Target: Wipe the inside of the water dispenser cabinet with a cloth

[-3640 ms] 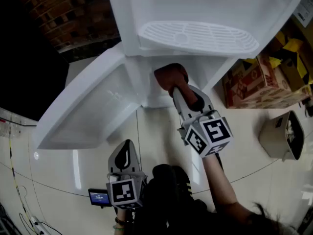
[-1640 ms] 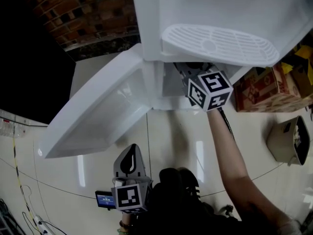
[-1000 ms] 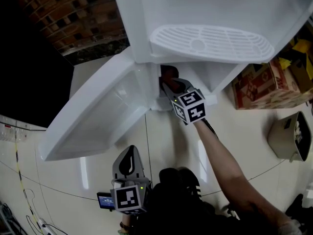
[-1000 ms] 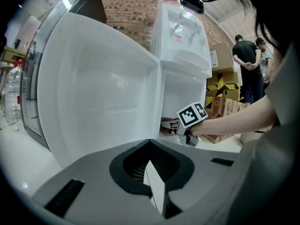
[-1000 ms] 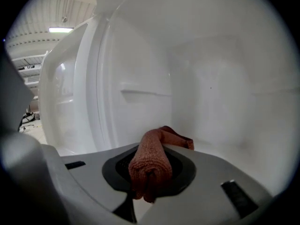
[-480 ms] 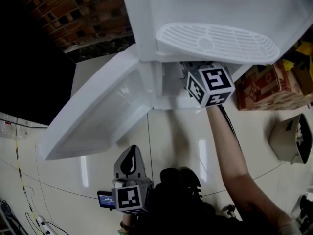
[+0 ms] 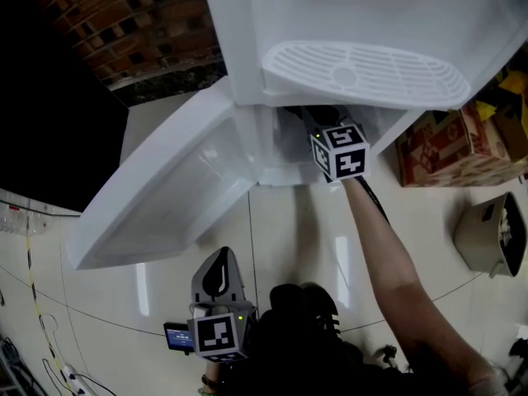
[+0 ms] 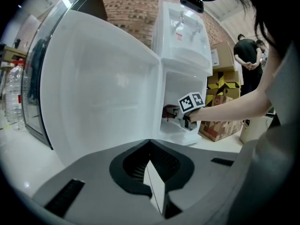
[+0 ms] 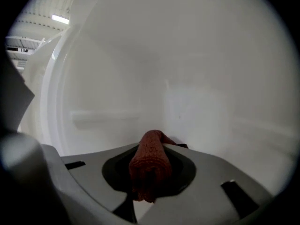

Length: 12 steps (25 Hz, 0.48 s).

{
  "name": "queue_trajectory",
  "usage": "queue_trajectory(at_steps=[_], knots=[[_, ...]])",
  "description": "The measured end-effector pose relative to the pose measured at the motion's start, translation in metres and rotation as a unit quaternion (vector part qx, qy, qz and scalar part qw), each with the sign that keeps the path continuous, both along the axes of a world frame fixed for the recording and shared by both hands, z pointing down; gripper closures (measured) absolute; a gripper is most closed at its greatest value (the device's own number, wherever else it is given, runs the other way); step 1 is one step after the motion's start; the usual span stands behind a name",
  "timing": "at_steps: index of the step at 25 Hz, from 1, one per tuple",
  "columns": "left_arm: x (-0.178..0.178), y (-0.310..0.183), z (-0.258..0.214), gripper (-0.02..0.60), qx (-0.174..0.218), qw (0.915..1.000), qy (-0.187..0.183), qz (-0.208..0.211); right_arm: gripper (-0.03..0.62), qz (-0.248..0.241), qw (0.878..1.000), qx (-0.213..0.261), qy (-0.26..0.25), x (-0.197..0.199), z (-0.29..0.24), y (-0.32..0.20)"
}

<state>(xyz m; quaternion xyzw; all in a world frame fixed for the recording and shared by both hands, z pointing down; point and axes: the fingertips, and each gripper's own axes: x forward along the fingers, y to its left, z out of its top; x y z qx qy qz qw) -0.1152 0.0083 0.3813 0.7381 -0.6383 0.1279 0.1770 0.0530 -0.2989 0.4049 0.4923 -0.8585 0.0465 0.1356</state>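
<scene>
The white water dispenser (image 7: 355, 23) stands with its lower cabinet door (image 7: 157, 188) swung open to the left. My right gripper (image 9: 150, 184) reaches into the cabinet under the drip tray (image 7: 367, 64); only its marker cube (image 7: 340, 151) and rear body show from the head view. It is shut on a rolled red-brown cloth (image 9: 150, 165), whose tip is close to the white inner back wall (image 9: 187, 102). The left gripper view shows the cloth (image 8: 168, 110) at the cabinet opening. My left gripper (image 7: 216, 275) hangs low near my body, shut and empty, pointed at the dispenser.
Cardboard boxes (image 7: 450, 143) and a beige bin (image 7: 487, 238) stand on the floor right of the dispenser. A brick wall (image 7: 140, 23) lies behind. A person (image 8: 247, 55) stands in the background. A water bottle (image 8: 11, 95) sits far left. Cables (image 7: 33, 337) trail along the floor.
My right gripper has swept back and forth in the cabinet: from outside to inside, then to the left of the opening, then to the right, and now lower and deeper in. My left gripper stayed put.
</scene>
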Motion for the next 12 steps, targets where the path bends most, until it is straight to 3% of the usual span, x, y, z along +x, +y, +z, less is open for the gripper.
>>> queue_trajectory(at_steps=[3, 5, 8, 12], knots=[[0.001, 0.000, 0.000, 0.577, -0.001, 1.0000, 0.001, 0.001, 0.519, -0.005, 0.999, -0.037, 0.021, 0.002, 0.036, 0.008], [0.001, 0.000, 0.001, 0.577, -0.004, 1.0000, 0.002, -0.001, 0.519, -0.003, 0.999, -0.036, 0.017, 0.004, 0.036, 0.008], [0.000, -0.001, 0.001, 0.577, -0.003, 1.0000, 0.002, -0.002, 0.519, 0.005, 1.000, 0.015, 0.010, 0.010, -0.002, 0.003], [0.003, -0.001, 0.001, 0.577, -0.002, 1.0000, 0.002, 0.000, 0.519, 0.039, 0.991, 0.126, -0.019, 0.023, -0.092, 0.010]])
